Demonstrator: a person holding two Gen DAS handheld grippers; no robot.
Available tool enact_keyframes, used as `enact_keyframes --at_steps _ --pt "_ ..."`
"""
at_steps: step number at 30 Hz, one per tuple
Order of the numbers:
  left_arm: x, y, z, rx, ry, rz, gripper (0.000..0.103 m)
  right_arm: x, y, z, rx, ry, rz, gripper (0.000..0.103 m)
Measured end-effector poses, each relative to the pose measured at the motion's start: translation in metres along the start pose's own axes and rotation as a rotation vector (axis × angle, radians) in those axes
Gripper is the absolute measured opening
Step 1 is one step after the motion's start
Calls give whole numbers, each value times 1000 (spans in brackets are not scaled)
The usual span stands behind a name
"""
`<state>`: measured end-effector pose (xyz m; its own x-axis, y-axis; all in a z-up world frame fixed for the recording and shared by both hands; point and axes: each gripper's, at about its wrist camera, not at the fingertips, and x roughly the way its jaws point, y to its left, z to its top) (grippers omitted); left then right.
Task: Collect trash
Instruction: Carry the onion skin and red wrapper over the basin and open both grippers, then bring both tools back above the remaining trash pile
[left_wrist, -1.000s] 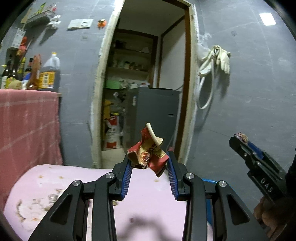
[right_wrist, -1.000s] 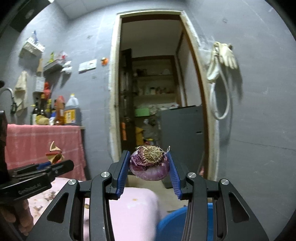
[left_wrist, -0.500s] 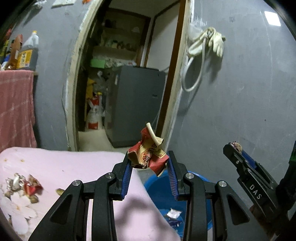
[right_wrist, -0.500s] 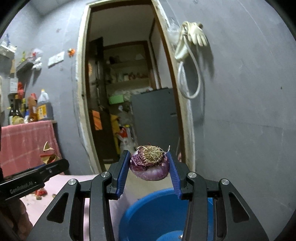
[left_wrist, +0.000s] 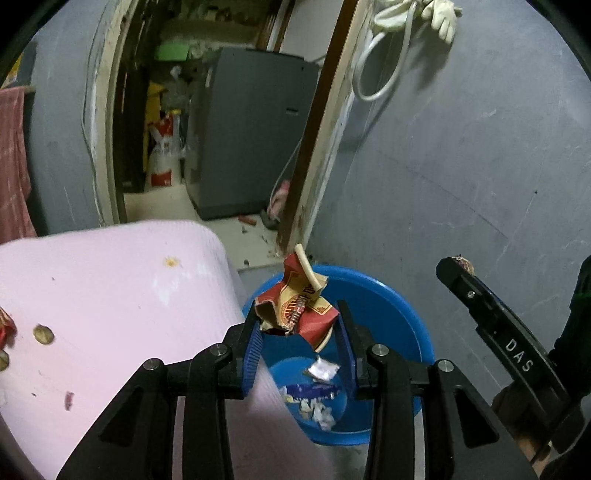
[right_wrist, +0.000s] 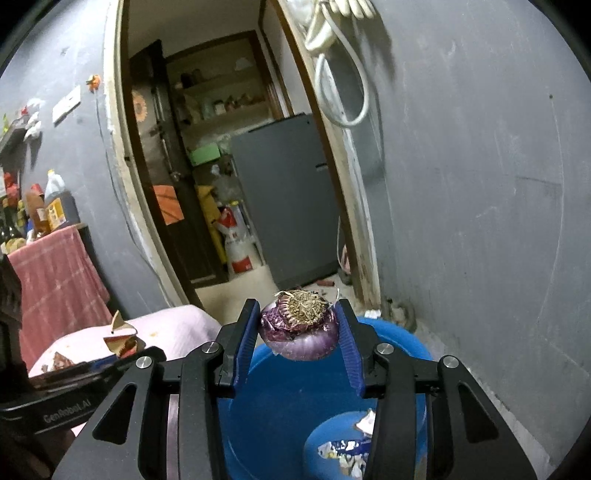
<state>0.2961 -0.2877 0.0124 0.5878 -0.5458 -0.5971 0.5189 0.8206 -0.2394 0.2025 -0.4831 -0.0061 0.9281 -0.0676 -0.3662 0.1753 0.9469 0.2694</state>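
A crumpled red and tan wrapper (left_wrist: 295, 306) with a pale stick poking out sits between the blue pads of my left gripper (left_wrist: 298, 314), over the near rim of a blue basin (left_wrist: 399, 314); the jaws are opening, though the pads still touch the wrapper. My right gripper (right_wrist: 297, 314) is shut on a purple onion half (right_wrist: 299, 328), root end up, above the same basin (right_wrist: 277, 406). Each gripper also shows in the other's view: the right gripper (left_wrist: 458, 267) at the right edge, the left gripper (right_wrist: 122, 347) with the wrapper (right_wrist: 120, 334) at lower left.
Paper scraps (left_wrist: 321, 369) lie in the basin's bottom. A pink-covered table (left_wrist: 110, 295) borders the basin's left side and carries small scraps (left_wrist: 43, 334). A grey wall (left_wrist: 461, 166) rises close behind the basin. A doorway with a grey fridge (left_wrist: 251, 129) lies ahead.
Both grippers have swung right and tilted down, from over the pink table to above the blue basin. Each still carries its item.
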Motion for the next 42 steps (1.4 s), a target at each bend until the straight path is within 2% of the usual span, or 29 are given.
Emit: enact_keyframes --at_steps 2,6,8,13,16,18,24,28,30,33,36,42 --pt "4 1 -3 -4 18 6 41 1 -3 -1 13 13 1 43" --pt "4 5 -7 -13 29 8 46 2 -6 0 24 23 2 48" --pt "3 6 -6 -23 29 11 54 2 -7 1 26 24 0 51" --pt "2 9 -6 -34 28 17 55 2 -6 2 30 21 1 53" --pt "-2 12 -5 -42 17 17 60 2 -7 2 33 15 -1 55" --pt "-8 14 -4 -54 -5 18 62 1 -6 3 37 6 2 63" --pt "-41 32 4 -103 -116 40 75 -6 3 7 32 -57 24 81" --pt "-72 46 7 -120 -221 88 90 -16 14 10 24 -127 55 92" --pt "-88 53 5 -121 -276 117 95 -22 23 11 12 -174 75 101" --pt "-112 63 4 -111 -352 170 97 -31 38 13 -19 -242 112 103" --pt "-131 71 1 -96 -402 221 101 -42 57 14 -58 -305 156 103" --pt "-165 87 -13 -68 -487 315 101 -58 96 12 -130 -405 230 103"
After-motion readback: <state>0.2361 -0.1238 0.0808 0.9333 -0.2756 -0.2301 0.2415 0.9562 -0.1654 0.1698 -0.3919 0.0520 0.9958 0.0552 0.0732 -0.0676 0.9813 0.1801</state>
